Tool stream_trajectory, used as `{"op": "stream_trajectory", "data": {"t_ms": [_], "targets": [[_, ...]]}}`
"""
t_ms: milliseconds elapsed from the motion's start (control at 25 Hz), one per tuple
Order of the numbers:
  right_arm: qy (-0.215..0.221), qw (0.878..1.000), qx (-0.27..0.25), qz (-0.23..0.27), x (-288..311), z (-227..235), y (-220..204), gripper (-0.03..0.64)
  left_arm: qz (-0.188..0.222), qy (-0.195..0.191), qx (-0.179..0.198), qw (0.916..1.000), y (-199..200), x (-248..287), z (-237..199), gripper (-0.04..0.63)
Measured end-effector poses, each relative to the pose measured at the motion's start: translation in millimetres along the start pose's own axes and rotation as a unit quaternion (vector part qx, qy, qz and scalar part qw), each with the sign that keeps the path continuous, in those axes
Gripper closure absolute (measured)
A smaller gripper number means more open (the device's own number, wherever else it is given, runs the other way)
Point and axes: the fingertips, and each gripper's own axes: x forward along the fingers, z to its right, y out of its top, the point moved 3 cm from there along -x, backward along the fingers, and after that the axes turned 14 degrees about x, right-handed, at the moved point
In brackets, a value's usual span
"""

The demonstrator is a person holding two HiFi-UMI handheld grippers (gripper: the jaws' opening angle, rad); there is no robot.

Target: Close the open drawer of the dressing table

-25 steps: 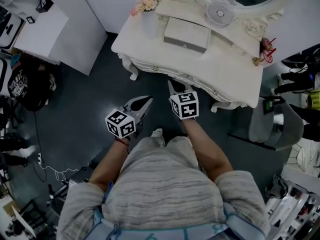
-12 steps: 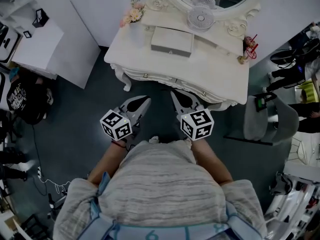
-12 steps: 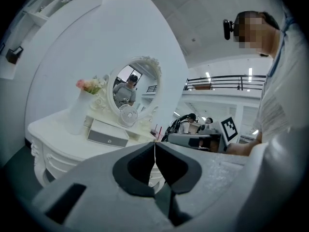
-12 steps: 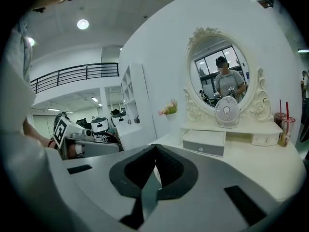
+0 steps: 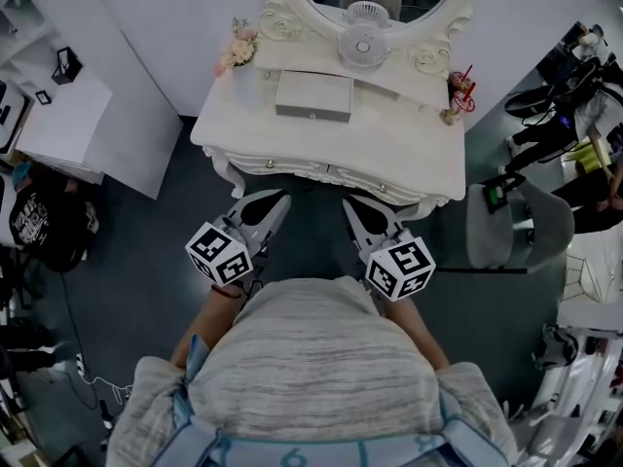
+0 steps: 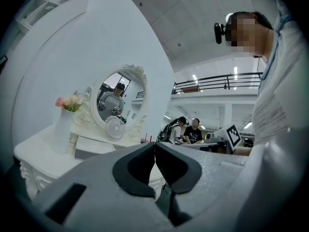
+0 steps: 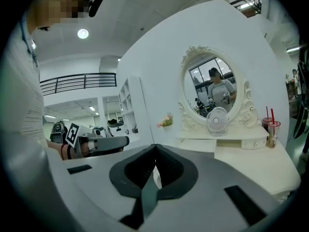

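Left gripper (image 5: pixel 280 200) and right gripper (image 5: pixel 350 207) are both clenched, nothing between the jaws — a push job needs no grip. Both point roughly level at the white carved dressing table (image 5: pixel 409 154), tips near its front edge, not touching. Drawer front (image 5: pixel 326 171) looks flush under the top — closed, I'd judge. Forearms are tucked close to the torso, side by side.

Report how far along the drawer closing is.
Done, it seems: no drawer juts from the dressing table, and its drawer fronts sit flush. In hand: nothing. The left gripper and right gripper are both shut and empty, short of the table. Left: apparently nothing, though the head view shows the front only steeply from above.
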Motion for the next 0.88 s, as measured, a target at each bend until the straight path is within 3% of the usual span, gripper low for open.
{"op": "stream_trajectory", "data": {"t_ms": [880], "targets": [[0.001,1.0,0.017,0.007,-14,-9,0,0.608,0.006,-0.003,-0.002,1.0,2,-13,1,0.58]]}}
